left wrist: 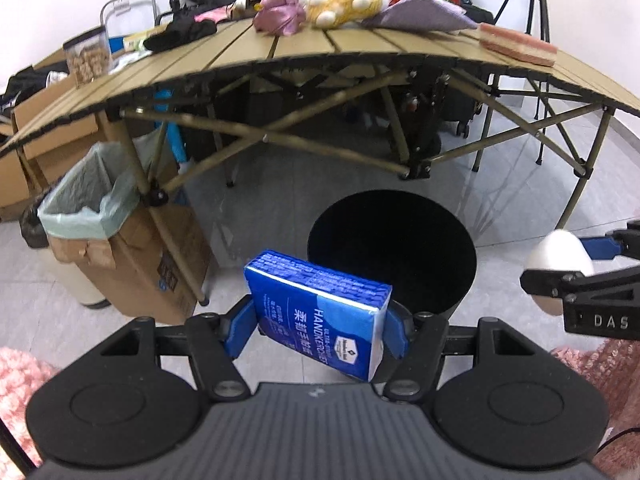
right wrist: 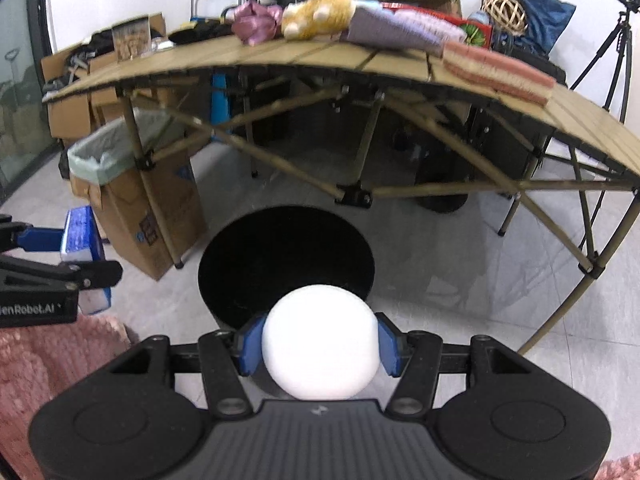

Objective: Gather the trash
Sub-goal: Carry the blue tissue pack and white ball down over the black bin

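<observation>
The tissue pack (left wrist: pixel 320 316) sits between the blue pads of the left tongs (left wrist: pixel 318 332), which are about half open and pressed on its two narrow sides. The pack is a blue soft-wrapped block with white print, and its long axis runs from 5 o'clock up to 11 o'clock in the left wrist view, so it is a little tilted in the grip. The white ball (right wrist: pixel 320 342) is clamped in the right tongs (right wrist: pixel 320 346), also about half open, one pad on each side of it. It is smooth, round and plain, and looks light.

The black bin (left wrist: pixel 394 252) is the place both things must go, I think. From the left tongs its dark mouth lies at 1 o'clock, just beyond the pack's far end. From the right tongs it lies straight at 12 o'clock, with the ball already overlapping the near rim. So the right hand seems better lined up; the left one would need a small shift toward 1 o'clock before it lets go.

Further out, at 10 o'clock, a box (left wrist: pixel 132 256) with a pale green liner stands on the floor. Behind it, the slatted worktop (left wrist: pixel 320 46) carries a yellow plush (left wrist: pixel 344 0) and cloths.
</observation>
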The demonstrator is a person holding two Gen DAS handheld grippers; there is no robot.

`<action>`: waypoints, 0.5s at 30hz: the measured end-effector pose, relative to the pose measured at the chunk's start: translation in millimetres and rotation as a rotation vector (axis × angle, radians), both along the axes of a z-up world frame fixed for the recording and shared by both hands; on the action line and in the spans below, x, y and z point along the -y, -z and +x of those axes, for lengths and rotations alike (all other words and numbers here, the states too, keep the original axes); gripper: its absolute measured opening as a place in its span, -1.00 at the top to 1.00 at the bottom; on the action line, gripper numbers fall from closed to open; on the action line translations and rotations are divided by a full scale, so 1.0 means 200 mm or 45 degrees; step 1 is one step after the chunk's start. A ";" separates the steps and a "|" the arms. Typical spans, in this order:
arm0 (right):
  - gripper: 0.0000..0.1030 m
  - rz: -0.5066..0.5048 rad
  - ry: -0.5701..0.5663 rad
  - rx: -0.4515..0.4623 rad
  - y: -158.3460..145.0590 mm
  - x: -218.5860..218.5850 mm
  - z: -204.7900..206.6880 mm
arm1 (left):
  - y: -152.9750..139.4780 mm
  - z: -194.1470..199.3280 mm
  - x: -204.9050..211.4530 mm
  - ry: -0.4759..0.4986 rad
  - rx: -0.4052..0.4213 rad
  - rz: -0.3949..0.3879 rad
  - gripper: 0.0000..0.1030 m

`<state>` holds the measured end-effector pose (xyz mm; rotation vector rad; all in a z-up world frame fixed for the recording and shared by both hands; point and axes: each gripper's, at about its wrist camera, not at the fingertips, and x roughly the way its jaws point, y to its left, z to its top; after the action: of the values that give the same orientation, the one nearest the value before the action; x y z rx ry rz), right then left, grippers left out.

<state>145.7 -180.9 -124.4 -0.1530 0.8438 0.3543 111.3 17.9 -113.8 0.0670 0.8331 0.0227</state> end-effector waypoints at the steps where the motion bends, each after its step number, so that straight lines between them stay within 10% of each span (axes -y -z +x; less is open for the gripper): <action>1: -0.08 -0.010 0.000 -0.016 0.02 -0.01 0.00 | 0.01 0.00 -0.01 -0.004 -0.006 -0.004 -0.28; 15: -0.08 -0.083 0.011 -0.138 0.17 -0.08 0.10 | 0.07 0.08 -0.06 -0.066 -0.073 -0.007 -0.27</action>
<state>165.7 -165.2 -157.6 -0.1920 0.9637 0.3297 126.9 30.2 -128.7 0.0410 0.8920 0.0672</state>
